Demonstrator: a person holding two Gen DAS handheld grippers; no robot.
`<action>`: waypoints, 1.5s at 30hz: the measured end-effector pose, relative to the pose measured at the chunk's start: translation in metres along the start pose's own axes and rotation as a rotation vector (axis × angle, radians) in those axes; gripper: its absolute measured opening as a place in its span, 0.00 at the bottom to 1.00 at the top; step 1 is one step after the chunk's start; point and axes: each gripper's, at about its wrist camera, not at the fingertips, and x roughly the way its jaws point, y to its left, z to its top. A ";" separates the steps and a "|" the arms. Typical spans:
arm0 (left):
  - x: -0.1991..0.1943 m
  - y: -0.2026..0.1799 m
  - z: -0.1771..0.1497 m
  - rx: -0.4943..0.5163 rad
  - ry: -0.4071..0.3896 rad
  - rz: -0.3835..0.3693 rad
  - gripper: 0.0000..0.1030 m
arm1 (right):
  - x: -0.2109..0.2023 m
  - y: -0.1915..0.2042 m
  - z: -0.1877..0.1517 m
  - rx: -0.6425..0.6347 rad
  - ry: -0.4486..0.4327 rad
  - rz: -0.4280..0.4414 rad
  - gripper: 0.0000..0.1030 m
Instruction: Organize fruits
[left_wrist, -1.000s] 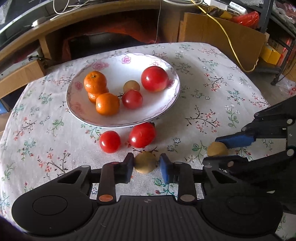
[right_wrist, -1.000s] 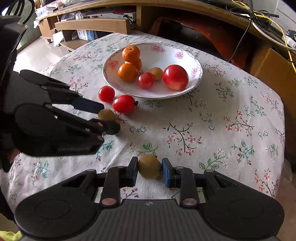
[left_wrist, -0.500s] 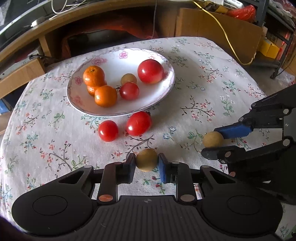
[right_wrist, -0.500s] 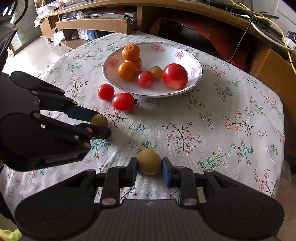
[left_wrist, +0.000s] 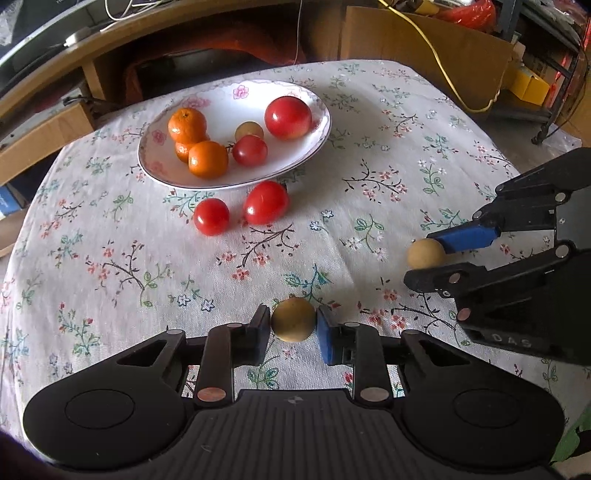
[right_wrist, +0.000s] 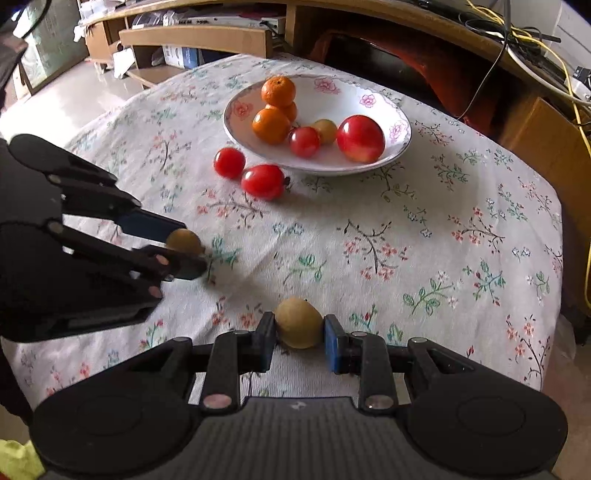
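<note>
Holding one yellow fruit (left_wrist: 293, 319) per gripper, left jaws easing open; two tomatoes (left_wrist: 211, 216) lie outside the bowl (left_wrist: 229, 181).

Both tongs tilt steeply downward, the left tongs (left_wrist: 293, 325) easing open, the right tongs (right_wrist: 299, 329) clamped.

Two matte black handheld grippers share one build: the left gripper (left_wrist: 293, 326) and right gripper (right_wrist: 299, 334) each carry a ribbed central housing flanked by rounded lobes with shallow circular recesses, linkage arms fixed by coppery and silver rivets, and blue-faced pads (right_wrist: 334, 343) (white stencilled characters mark the right unit's side).
</note>
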 end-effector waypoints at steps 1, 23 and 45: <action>0.000 0.000 0.000 0.001 -0.001 -0.001 0.39 | -0.001 0.000 -0.001 0.002 -0.005 0.002 0.29; 0.003 -0.005 0.001 0.057 -0.009 -0.020 0.57 | 0.000 -0.009 0.000 0.000 -0.043 0.077 0.42; -0.007 -0.004 0.008 -0.009 0.012 -0.020 0.32 | -0.004 -0.004 0.001 0.025 -0.004 0.032 0.30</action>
